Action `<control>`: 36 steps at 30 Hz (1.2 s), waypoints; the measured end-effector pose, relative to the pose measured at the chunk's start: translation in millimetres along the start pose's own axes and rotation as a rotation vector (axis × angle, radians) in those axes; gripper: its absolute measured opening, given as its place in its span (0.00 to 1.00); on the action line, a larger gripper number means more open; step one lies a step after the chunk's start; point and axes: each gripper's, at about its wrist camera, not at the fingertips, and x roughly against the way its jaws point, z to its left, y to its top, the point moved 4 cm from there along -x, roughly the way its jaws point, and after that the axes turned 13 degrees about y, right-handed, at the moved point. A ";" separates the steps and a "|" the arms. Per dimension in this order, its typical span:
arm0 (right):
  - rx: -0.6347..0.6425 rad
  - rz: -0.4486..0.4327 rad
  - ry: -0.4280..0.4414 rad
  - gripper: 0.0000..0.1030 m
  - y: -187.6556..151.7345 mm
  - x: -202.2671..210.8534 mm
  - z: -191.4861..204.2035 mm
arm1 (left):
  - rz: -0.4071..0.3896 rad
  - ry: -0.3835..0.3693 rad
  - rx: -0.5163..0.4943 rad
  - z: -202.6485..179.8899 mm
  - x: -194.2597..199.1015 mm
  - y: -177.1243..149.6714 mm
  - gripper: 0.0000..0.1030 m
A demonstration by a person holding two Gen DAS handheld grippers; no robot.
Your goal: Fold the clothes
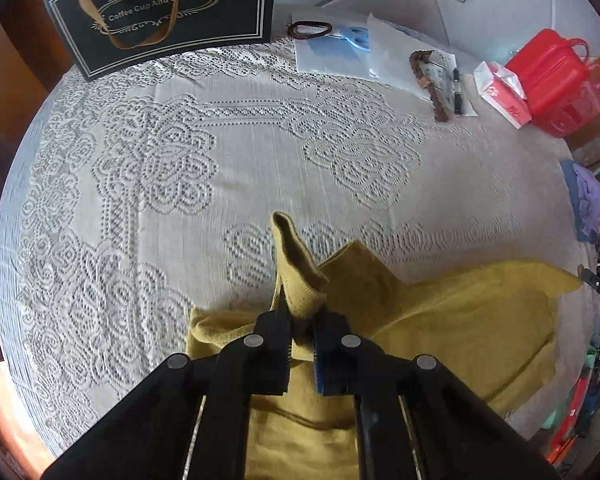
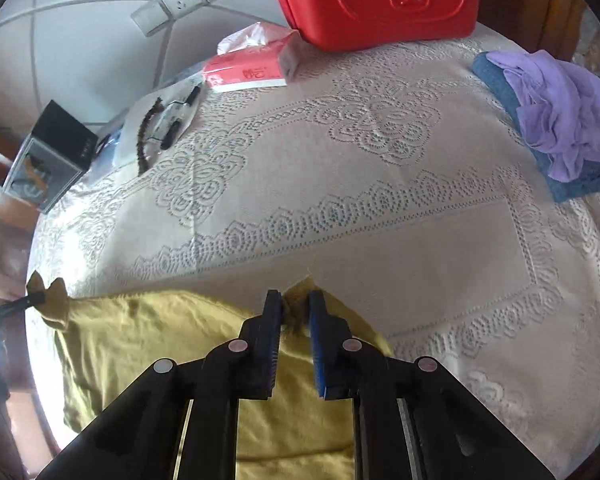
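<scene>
between both clamped tongs, left (image 1: 302, 336) and right (image 2: 295, 312), yellow garment (image 1: 460, 320) corners

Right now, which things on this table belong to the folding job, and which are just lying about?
In the job:
yellow garment
left tongs, shut on it
right tongs, shut on it

Lying about:
red case
tissue pack
purple cloth
black gift bag
blue scissors

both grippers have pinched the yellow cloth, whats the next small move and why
Probably carry both pinched corners forward together, away from the near edge. The left gripper and right gripper are each shut on a corner of the yellow garment, which hangs stretched between them over the lace tablecloth; open cloth lies ahead.
</scene>
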 end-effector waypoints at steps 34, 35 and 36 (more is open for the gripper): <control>-0.133 -0.019 -0.008 0.30 -67.5 0.3 -66.1 | -0.039 0.172 0.087 29.0 -61.1 -111.5 0.79; -0.110 -0.004 -0.003 0.25 -69.6 -6.8 -62.5 | -0.051 0.181 0.092 31.4 -61.5 -108.4 0.79; -0.087 0.029 -0.020 0.18 -73.2 -16.8 -59.6 | -0.066 0.210 0.091 32.5 -60.8 -103.5 0.79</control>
